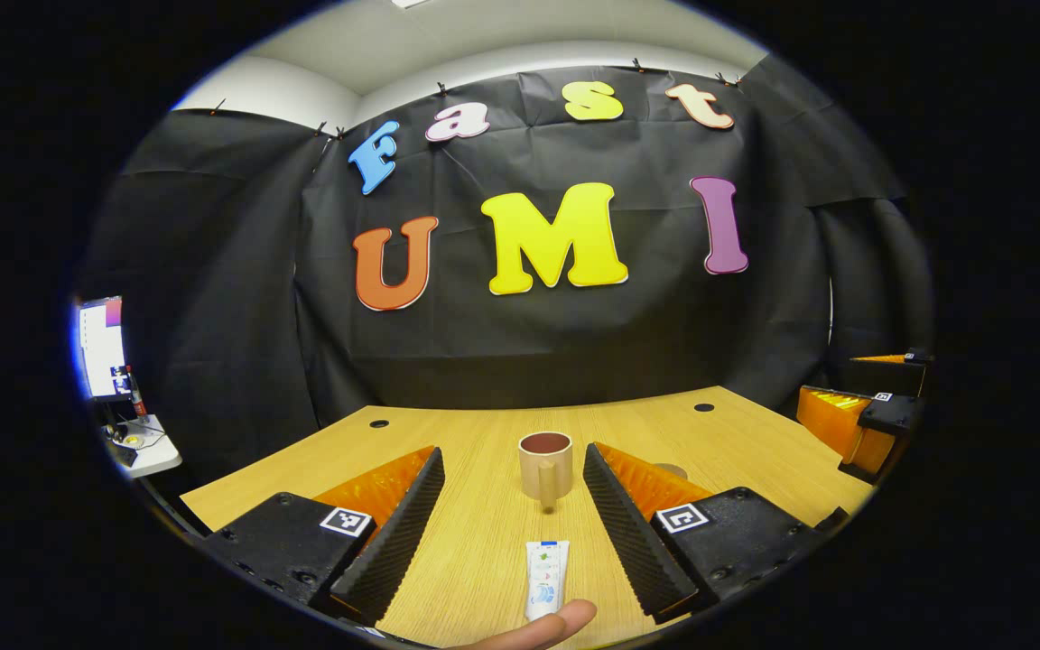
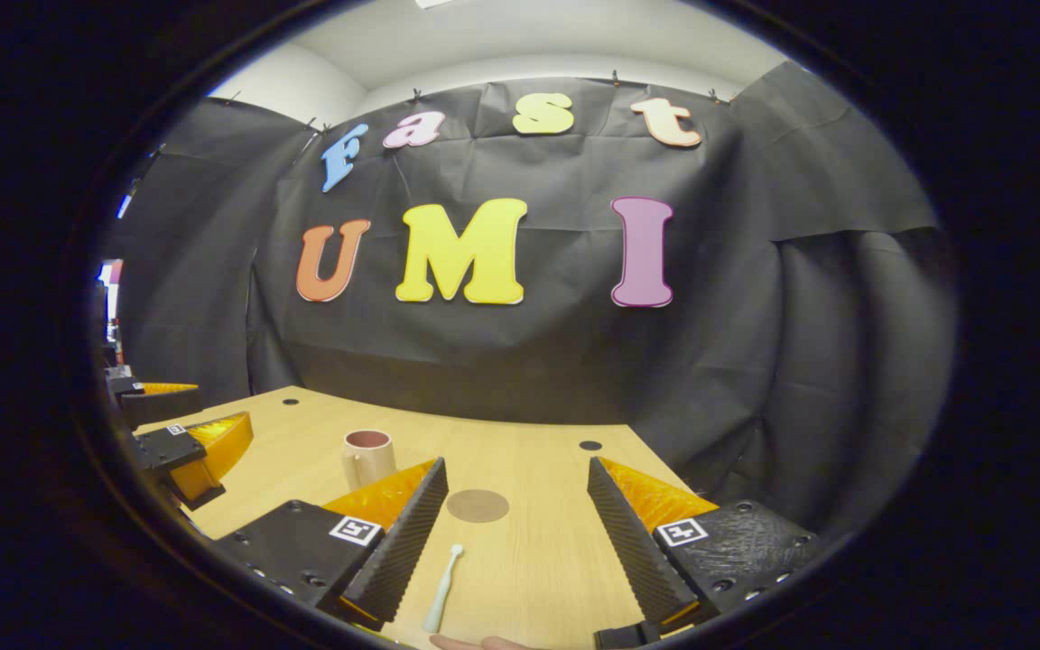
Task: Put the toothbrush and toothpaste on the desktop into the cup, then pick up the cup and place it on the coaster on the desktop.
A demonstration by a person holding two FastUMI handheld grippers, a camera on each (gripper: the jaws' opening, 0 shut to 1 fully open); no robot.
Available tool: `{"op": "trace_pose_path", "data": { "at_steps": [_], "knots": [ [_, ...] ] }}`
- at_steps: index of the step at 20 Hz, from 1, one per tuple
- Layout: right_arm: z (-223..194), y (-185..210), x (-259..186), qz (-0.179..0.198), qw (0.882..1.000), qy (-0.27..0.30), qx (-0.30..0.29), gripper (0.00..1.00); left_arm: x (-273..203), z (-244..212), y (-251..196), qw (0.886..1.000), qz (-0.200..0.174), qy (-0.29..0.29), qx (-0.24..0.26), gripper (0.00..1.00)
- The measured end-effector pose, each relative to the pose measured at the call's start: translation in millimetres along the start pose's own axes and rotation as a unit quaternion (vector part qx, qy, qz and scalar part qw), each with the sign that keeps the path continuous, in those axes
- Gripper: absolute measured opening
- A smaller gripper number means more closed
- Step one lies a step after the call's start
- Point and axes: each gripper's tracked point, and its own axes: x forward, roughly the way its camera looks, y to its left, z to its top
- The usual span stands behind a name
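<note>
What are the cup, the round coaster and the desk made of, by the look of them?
The cup looks like matte glazed ceramic: thick rim, beige outside, reddish-brown inside. The coaster seems cork or leather, a flat dull brown disc; hard to say which. The desk looks like wood-grain laminate: pale, even streaks, low sheen.

A black cloth wall point(image 1: 574, 343) hangs in creased folds behind the wooden desktop point(image 1: 484, 542), pinned along its top edge by a row of small clips point(image 1: 440, 88). Above it runs a pale wall point(image 1: 276, 90) and a white ceiling point(image 1: 448, 36). The desktop has 2 dark round holes near its far edge, 1 toward the left point(image 1: 379, 422) and 1 toward the right point(image 1: 703, 407). Off the desktop's left side, a lit monitor point(image 1: 101, 348) stands above a small white side table point(image 1: 145, 447) carrying a few small items too blurred to identify.
</note>
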Motion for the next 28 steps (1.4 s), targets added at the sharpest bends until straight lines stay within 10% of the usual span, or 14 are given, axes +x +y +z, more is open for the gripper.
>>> {"op": "trace_pose_path", "data": {
  "at_steps": [13,28],
  "knots": [
    [-3.4,3.1,0.8,-0.004,1.0,0.001,-0.012,0.94,2.0,-5.9,-4.6,1.0,-0.005,0.005,-0.002,0.98],
    [-26.7,6.7,17.0,-0.007,0.999,0.035,-0.029,0.94,-1.1,-182.5,-42.6,0.965,-0.047,0.256,-0.021,0.99]
  ]
}}
